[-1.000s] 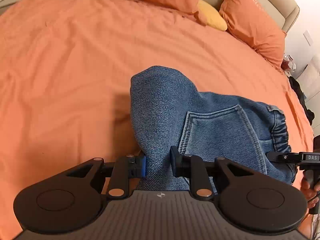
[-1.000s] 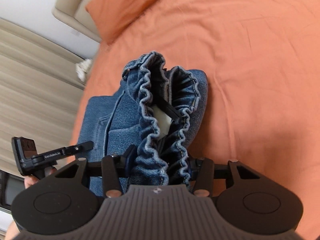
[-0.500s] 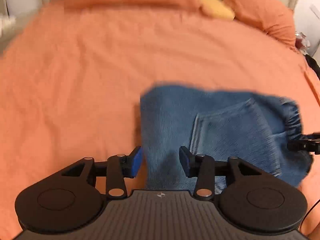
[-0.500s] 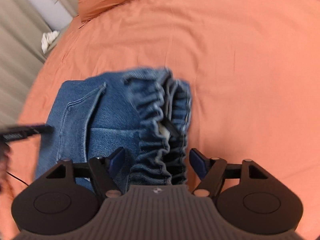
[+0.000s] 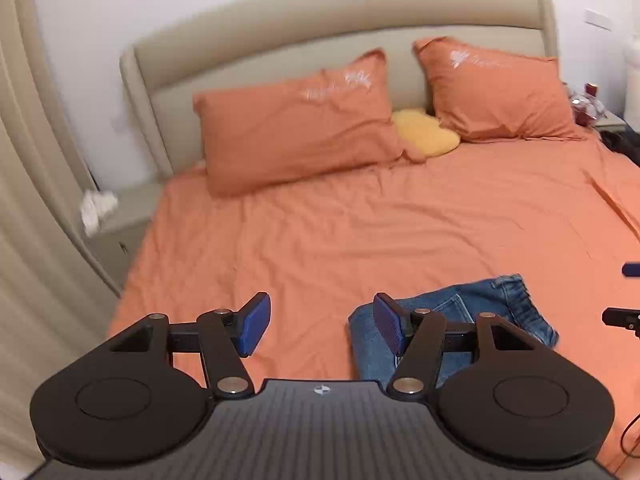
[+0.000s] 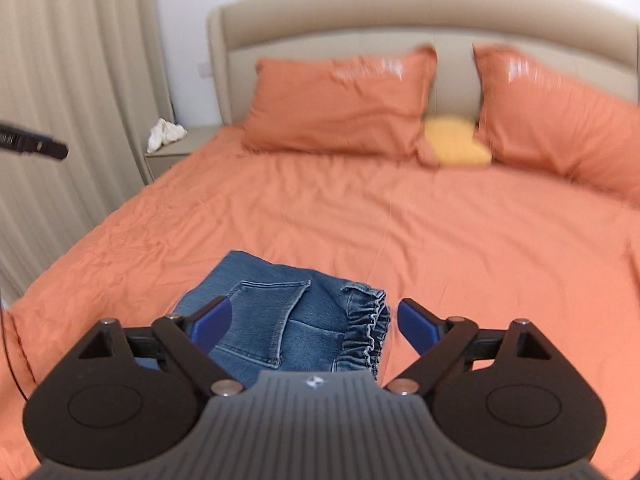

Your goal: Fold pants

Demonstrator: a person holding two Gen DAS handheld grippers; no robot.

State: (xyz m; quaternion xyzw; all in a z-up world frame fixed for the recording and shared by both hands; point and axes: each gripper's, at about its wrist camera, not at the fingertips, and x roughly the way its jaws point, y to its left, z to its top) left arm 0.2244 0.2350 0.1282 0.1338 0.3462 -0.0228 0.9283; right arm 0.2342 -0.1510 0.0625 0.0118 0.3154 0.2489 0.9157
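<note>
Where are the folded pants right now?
The folded pants lie on the orange bedsheet near the foot of the bed, just beyond the open right tongs, free of both tongs.

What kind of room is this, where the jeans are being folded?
Most likely a home bedroom. A wide bed in orange sheets fills the view, with a padded beige headboard and two orange pillows. A small nightstand stands beside it, and the folded jeans lie on the bed.
</note>
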